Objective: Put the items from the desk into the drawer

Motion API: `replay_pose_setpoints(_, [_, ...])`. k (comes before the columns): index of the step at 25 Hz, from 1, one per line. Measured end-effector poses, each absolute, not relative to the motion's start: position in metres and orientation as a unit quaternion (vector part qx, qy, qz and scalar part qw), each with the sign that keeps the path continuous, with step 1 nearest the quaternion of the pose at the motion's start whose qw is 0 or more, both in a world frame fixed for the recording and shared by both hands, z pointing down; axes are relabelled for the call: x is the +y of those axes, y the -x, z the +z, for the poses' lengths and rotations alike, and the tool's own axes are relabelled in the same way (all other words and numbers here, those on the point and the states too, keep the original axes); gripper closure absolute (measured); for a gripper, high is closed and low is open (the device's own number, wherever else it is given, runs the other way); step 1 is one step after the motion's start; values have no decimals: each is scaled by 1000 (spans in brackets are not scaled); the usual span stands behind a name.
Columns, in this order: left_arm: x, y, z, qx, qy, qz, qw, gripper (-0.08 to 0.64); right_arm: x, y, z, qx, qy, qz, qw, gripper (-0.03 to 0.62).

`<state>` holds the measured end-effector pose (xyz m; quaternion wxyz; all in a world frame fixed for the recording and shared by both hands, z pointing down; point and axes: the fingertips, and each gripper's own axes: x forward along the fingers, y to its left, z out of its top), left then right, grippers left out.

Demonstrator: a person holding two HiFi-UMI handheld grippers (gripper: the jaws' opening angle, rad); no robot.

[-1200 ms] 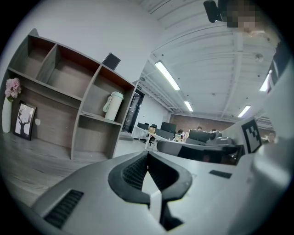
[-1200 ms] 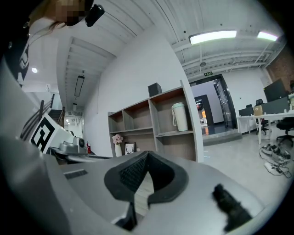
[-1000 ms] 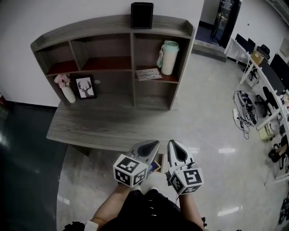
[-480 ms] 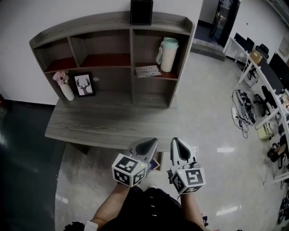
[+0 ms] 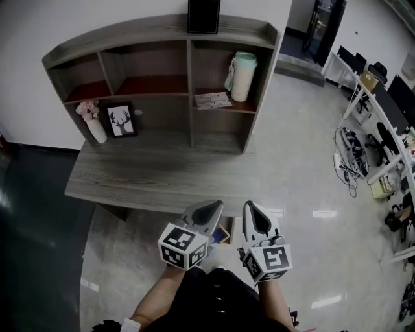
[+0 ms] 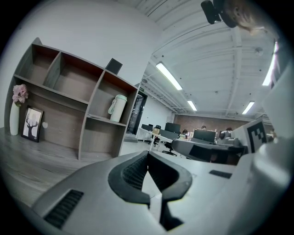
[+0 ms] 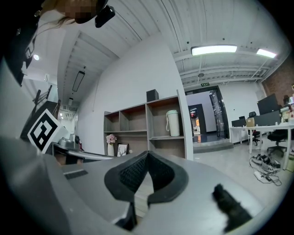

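A grey wooden desk [image 5: 162,175] carries a shelf unit [image 5: 188,84]. On the desk at the left stand a white vase with pink flowers [image 5: 94,123] and a framed deer picture [image 5: 121,120]. A mint-green flask [image 5: 243,76] and a printed sheet [image 5: 213,100] sit in the right shelf bay. A black box [image 5: 203,16] rests on the shelf top. My left gripper [image 5: 211,209] and right gripper [image 5: 255,214] hover side by side just in front of the desk's near edge, both shut and empty. The jaw tips meet in the left gripper view [image 6: 147,153] and in the right gripper view [image 7: 147,153].
Below the desk edge, between the grippers, a small boxy thing with a blue inside [image 5: 223,235] shows, mostly hidden. Shiny floor [image 5: 305,168] lies to the right, with office desks, chairs and cables [image 5: 353,155] along the far right. A white wall [image 5: 97,19] backs the shelf.
Both grippers stay shut and hold their place before the desk edge. Only the head view has shifted slightly.
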<state>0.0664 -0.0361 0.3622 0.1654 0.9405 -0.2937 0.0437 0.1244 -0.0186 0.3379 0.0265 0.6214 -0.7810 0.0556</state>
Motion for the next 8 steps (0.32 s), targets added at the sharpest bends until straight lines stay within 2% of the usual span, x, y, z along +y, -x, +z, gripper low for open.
replay_pose_setpoints(8, [-35,-71,367,-287,-941,49,172,549,-13,-132,336,-776,-628,54,27,581])
